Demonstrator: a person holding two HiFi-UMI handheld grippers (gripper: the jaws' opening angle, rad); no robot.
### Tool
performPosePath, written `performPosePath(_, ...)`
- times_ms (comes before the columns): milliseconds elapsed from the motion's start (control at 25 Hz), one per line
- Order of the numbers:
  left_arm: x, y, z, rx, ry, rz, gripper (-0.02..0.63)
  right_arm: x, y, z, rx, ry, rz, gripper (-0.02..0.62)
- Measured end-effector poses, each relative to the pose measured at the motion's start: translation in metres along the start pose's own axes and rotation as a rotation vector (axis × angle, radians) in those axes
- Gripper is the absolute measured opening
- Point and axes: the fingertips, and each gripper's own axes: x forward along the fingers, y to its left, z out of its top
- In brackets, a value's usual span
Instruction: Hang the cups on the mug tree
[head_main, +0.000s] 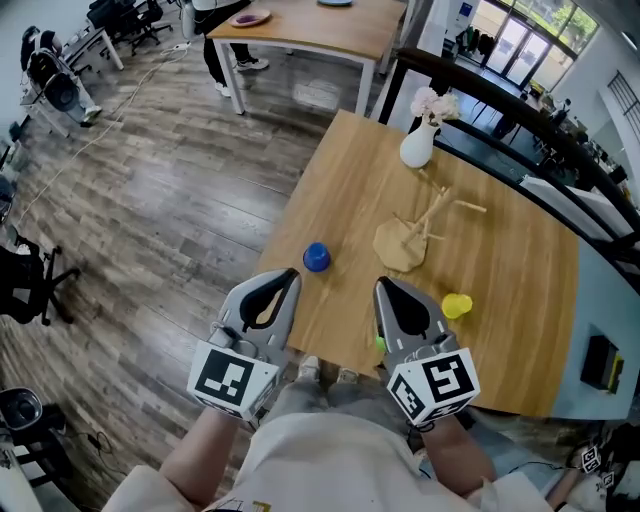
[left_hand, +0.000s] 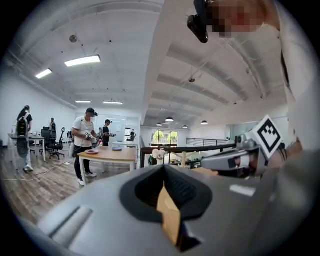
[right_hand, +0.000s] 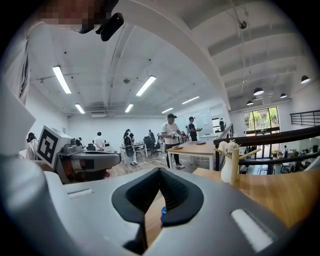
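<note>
The wooden mug tree (head_main: 428, 222) stands on its round base in the middle of the light wooden table (head_main: 520, 300), with bare pegs. A blue cup (head_main: 317, 257) sits near the table's left edge and shows as a sliver (right_hand: 162, 214) through the right gripper's jaws. A yellow cup (head_main: 457, 305) lies near the front edge. My left gripper (head_main: 292, 273) is shut and empty, just off the table's near-left corner, short of the blue cup. My right gripper (head_main: 382, 284) is also shut and empty, over the front edge, left of the yellow cup.
A white vase with flowers (head_main: 418, 142) stands at the table's far corner, behind the tree. Something small and green (head_main: 380, 343) peeks out beside the right gripper. A black box (head_main: 600, 362) sits at the right edge. People stand at another table (head_main: 320, 25) beyond.
</note>
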Motion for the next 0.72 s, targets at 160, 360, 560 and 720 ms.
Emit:
performPosePath(160, 0.006, -0.004, -0.003, -0.014, 0.005, -0.002, 0.002, 0.005, -0.008, -0.001, 0.002, 0.009, 0.001, 0.002)
performPosePath(360, 0.019, 0.004, -0.010, 0.031, 0.017, 0.017, 0.003, 0.015, -0.015, -0.009, 0.016, 0.020, -0.003, 0.002)
performPosePath(560, 0.030, 0.010, -0.024, 0.003, 0.038, 0.016, 0.073, 0.030, -0.018, -0.021, 0.030, 0.046, 0.003, 0.001)
performPosePath(720, 0.046, 0.018, -0.037, 0.046, 0.052, 0.007, 0.134, 0.046, -0.021, -0.030, 0.035, 0.072, -0.003, 0.000)
